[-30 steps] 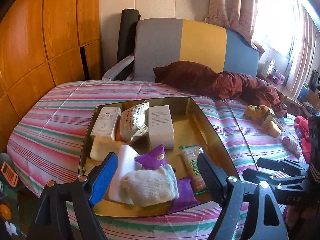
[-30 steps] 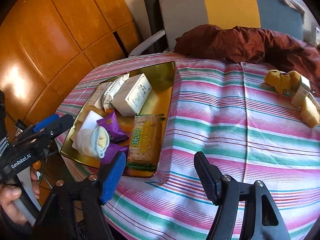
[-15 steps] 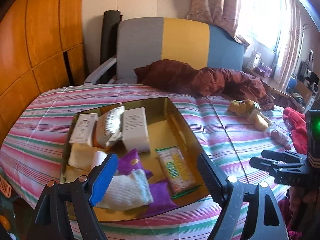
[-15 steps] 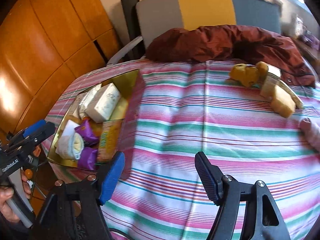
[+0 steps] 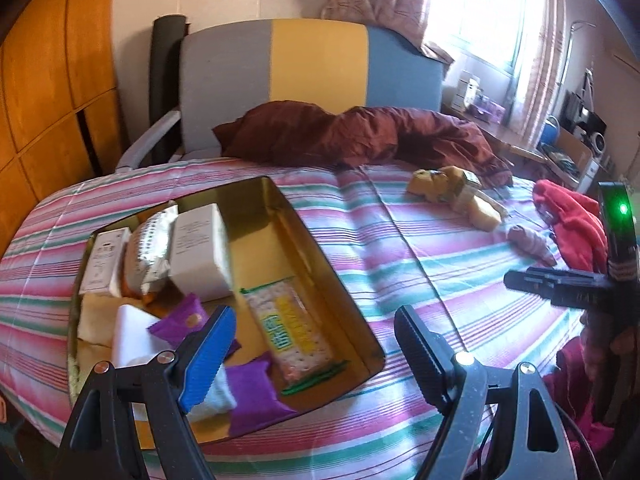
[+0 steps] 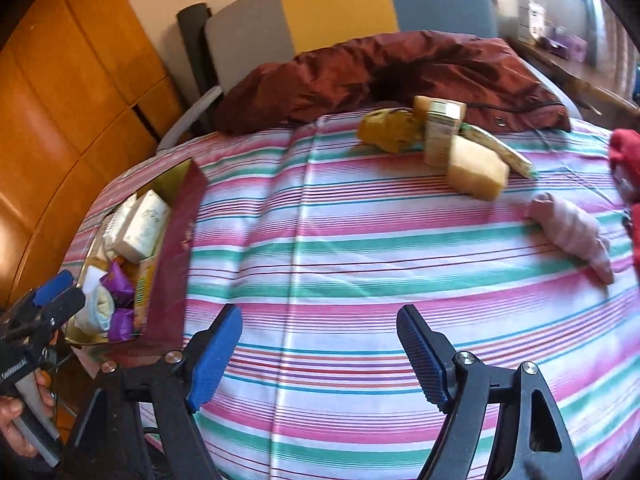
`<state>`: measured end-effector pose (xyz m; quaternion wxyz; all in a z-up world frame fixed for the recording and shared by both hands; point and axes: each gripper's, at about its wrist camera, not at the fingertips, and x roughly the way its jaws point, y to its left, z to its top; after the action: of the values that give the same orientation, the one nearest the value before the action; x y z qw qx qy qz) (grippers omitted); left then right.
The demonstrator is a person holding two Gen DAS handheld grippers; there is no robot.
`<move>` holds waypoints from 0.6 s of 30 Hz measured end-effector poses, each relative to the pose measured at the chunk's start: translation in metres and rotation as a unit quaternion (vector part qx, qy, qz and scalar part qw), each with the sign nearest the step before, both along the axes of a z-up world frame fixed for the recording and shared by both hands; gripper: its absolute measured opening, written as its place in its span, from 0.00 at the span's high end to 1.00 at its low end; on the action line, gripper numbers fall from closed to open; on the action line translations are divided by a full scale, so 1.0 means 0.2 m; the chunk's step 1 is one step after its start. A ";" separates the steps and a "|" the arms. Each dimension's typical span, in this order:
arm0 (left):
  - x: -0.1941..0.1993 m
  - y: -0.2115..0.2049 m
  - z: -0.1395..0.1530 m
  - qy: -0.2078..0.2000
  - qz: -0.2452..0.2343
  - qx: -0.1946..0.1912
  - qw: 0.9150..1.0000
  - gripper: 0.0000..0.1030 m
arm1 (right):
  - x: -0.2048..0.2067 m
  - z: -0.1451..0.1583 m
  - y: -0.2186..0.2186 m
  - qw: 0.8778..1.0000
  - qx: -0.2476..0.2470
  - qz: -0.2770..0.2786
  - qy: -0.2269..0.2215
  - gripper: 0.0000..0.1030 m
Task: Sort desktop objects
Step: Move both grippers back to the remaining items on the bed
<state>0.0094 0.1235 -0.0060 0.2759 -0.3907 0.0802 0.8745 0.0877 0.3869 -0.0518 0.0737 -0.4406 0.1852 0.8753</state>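
Note:
A gold box (image 5: 320, 256) on the striped cloth holds white cartons, purple pouches, a rolled sock and a cracker pack (image 5: 294, 334). My left gripper (image 5: 316, 344) hovers open over the box's near right corner, nothing between its fingers. My right gripper (image 6: 320, 348) is over bare cloth, jaws opening, nothing between them. Far right on the cloth lie a mustard-yellow soft item (image 6: 390, 130), a small carton (image 6: 440, 132), a yellow sponge block (image 6: 478, 168) and a pink rolled sock (image 6: 572, 232). The box (image 6: 176, 256) sits at the left in the right wrist view.
A dark red jacket (image 5: 360, 136) lies at the table's far edge against a grey, yellow and blue chair (image 5: 312, 64). Red cloth (image 5: 576, 220) is bunched at the right edge. Wooden panels (image 5: 48, 80) stand on the left. A hand (image 6: 16, 420) holds the left gripper's handle.
Both grippers have swung to the right across the table. The box has slid left in both views, and the loose items at the far right have come nearer. The right jaws stand wider.

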 end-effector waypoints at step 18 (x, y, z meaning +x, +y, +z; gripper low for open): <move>-0.01 0.25 -0.04 -0.026 -0.053 -0.014 0.998 0.20 | 0.18 -0.04 0.74 0.985 0.017 -0.166 -0.035 0.21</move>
<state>0.0072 0.1726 -0.0147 0.3182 -0.4121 0.1063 0.8471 0.1231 0.5341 -0.0592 0.2319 -0.4324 0.2386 0.8380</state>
